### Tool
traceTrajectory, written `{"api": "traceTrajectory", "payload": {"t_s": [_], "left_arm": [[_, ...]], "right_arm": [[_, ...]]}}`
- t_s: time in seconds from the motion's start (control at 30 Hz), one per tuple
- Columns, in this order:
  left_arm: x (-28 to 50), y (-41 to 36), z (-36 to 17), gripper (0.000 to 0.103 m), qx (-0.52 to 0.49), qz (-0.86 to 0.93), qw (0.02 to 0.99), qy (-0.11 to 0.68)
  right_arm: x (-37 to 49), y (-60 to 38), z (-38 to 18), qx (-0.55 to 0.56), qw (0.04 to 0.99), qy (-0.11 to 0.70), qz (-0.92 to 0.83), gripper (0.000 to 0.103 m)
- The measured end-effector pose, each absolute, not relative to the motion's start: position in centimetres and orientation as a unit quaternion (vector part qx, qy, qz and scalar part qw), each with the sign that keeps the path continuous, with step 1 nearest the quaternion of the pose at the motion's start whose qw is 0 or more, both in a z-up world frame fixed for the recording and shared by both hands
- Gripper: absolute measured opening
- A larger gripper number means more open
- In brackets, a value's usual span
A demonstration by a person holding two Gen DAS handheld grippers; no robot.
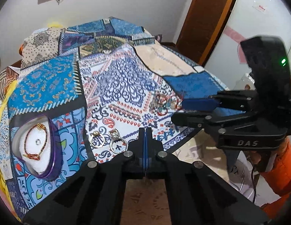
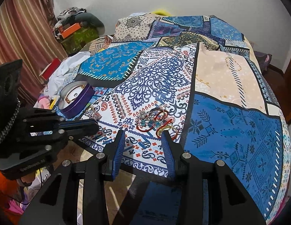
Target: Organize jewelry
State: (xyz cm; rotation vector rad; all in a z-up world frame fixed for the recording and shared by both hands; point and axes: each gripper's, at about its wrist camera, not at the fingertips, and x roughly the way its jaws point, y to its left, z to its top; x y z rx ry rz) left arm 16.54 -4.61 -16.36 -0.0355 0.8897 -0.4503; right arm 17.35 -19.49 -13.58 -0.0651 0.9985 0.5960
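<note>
Near the bed's front edge, the left tongs [image 1: 145, 131] sit clenched, pads pressed together on nothing, just in front of two rings [image 1: 107, 140] lying loose on the patterned bedspread [image 2: 229, 121]. Beside them, the right tongs [image 2: 143, 133] are spread wide and empty, lined up with the tangled jewelry pile [image 2: 154, 120] just beyond, probably to pick a piece. Farther toward the left edge, the purple tin [image 2: 77, 99] already holds a beaded bracelet [image 1: 37, 140], so sorting looks partly done.
</note>
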Motion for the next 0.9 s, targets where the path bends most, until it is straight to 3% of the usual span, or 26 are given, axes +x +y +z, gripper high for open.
{"api": "traceTrajectory", "payload": {"t_s": [0.23,0.43,0.5,0.9], "left_arm": [[15.3,-1.2,-15.2,0.003,-0.007,-0.151,0.896,0.417],[14.4,2.0,-16.1,0.020,-0.005,-0.101,0.897,0.431],[14.0,2.4,-16.4,0.030,-0.007,-0.096,0.897,0.431],[13.1,3.2,-17.1,0.032,-0.022,-0.103,0.896,0.431]], "right_arm": [[17.2,-18.7,-13.2,-0.031,0.832,0.467,0.297,0.036],[17.1,-15.8,-12.8,-0.048,0.827,0.458,0.323,0.036],[17.1,-14.6,-12.9,-0.057,0.824,0.457,0.330,0.036],[18.4,-10.8,-14.9,-0.088,0.807,0.483,0.329,0.036]]}}
